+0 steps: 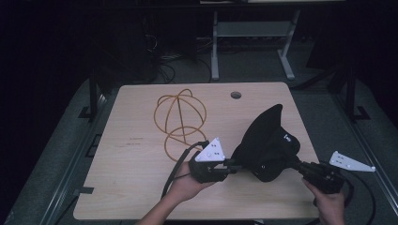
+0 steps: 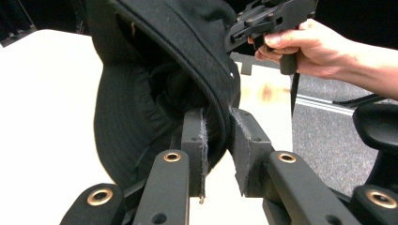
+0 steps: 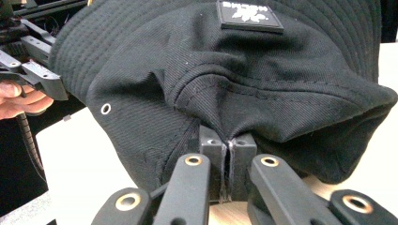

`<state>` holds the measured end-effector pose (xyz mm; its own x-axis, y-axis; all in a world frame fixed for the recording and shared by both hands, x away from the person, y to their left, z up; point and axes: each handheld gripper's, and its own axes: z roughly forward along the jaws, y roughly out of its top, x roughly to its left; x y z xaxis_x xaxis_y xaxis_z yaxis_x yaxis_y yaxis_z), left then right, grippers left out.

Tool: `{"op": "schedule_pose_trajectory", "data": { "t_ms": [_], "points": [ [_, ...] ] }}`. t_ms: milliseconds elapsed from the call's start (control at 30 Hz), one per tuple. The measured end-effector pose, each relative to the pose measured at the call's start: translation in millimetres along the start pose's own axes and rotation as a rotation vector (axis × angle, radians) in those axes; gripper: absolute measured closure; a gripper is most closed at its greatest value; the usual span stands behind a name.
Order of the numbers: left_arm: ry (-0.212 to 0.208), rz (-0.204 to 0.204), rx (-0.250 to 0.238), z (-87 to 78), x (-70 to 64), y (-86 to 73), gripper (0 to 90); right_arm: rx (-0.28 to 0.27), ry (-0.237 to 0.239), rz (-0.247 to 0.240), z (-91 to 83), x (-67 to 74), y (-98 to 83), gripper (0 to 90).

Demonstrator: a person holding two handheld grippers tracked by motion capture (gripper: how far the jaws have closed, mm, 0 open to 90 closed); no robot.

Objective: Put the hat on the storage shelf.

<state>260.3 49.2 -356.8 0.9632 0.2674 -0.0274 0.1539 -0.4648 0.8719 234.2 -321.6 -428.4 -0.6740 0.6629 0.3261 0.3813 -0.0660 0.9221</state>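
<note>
Black bucket hat held up over the table between both grippers, beside a wire hat stand.

The table (image 1: 141, 187) carries a bare wire stand (image 1: 180, 119); right of it the black hat (image 1: 270, 145) hangs between the grippers. The right gripper (image 3: 228, 154) has its jaws pressed together on the fabric. The left gripper (image 2: 218, 140) has its jaws apart around the brim, barely gripping. The step looks like spreading the hat; next, carry it onto the stand. The hat's opening is hard to make out.
</note>
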Motion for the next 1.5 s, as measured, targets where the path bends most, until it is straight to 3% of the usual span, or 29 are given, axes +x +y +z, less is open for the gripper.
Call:
{"op": "schedule_pose_trajectory", "data": {
  "t_ms": [567,1300,1500],
  "points": [
    [0.018,0.002,0.032,-11.9,-3.1,-15.4,66.7,0.028,-0.011,-0.066,-5.5,5.7,31.1,87.8],
    [0.061,-0.011,0.104,-21.2,1.1,-59.4,62.0,0.037,-0.025,-0.106,-5.7,12.0,63.5,87.8],
    [0.05,-0.026,0.103,-22.4,1.4,-66.3,58.7,0.052,-0.026,-0.119,-2.8,14.2,71.2,87.8]
  ]
}}
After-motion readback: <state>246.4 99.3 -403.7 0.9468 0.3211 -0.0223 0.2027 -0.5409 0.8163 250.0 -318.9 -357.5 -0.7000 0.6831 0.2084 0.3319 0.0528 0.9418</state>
